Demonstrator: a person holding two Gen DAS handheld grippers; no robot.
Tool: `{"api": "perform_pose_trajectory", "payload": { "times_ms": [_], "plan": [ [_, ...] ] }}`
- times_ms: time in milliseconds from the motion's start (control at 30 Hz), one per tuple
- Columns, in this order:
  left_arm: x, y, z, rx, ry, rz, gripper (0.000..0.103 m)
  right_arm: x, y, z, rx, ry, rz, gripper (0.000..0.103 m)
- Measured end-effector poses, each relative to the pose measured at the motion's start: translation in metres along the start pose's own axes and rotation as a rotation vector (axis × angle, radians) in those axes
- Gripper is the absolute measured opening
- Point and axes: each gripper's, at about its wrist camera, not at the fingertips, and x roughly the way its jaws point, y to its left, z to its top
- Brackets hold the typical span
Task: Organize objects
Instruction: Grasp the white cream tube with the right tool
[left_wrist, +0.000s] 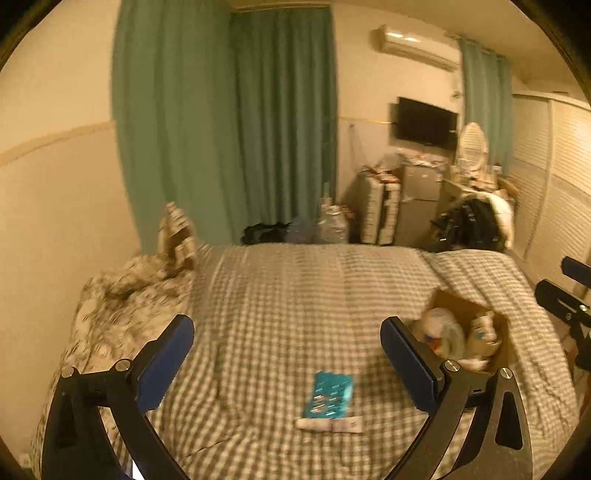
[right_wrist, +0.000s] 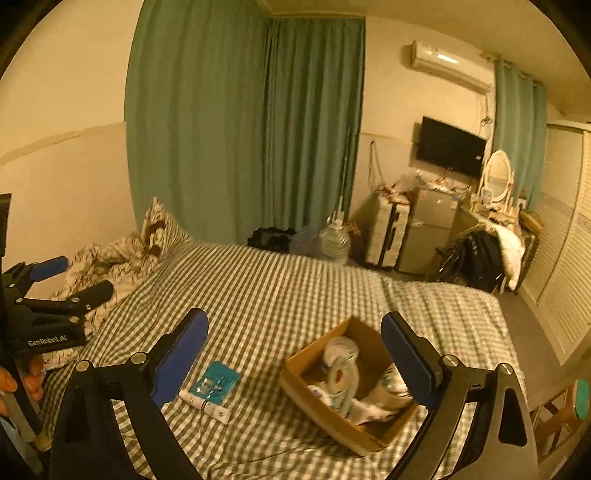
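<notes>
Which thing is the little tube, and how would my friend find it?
Look at the checked bed. Left of the cardboard box lies a teal packet. The tube lies beside the packet's near edge: small, white and long, while the packet is flat.

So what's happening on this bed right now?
A person is tidying small items into a cardboard box on the checked bedspread. Both the left gripper and right gripper hover open and empty. The box already holds some packets. A teal card and a white tube lie together on the bedspread beside the box, not yet packed.
</notes>
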Motion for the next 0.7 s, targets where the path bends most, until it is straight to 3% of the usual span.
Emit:
{"api": "perform_pose_trajectory", "payload": {
  "times_ms": [233, 400, 567, 700],
  "plan": [
    [0.068, 0.022, -0.065, -0.058, 0.125, 0.079, 0.103, 0.075, 0.028, -0.042, -0.032, 0.106, 0.072, 0.095],
    [0.123, 0.028, -0.119, -0.067, 0.246, 0.136, 0.103, 0.138, 0.062, -0.087, -0.124, 0.198, 0.133, 0.095],
    [0.168, 0.033, -0.161, -0.063, 0.373, 0.135, 0.103, 0.2, 0.092, -0.147, -0.212, 0.326, 0.183, 0.095],
    [0.184, 0.042, -0.172, -0.111, 0.426, 0.128, 0.103, 0.235, 0.118, -0.181, -0.287, 0.419, 0.23, 0.095]
  ]
}}
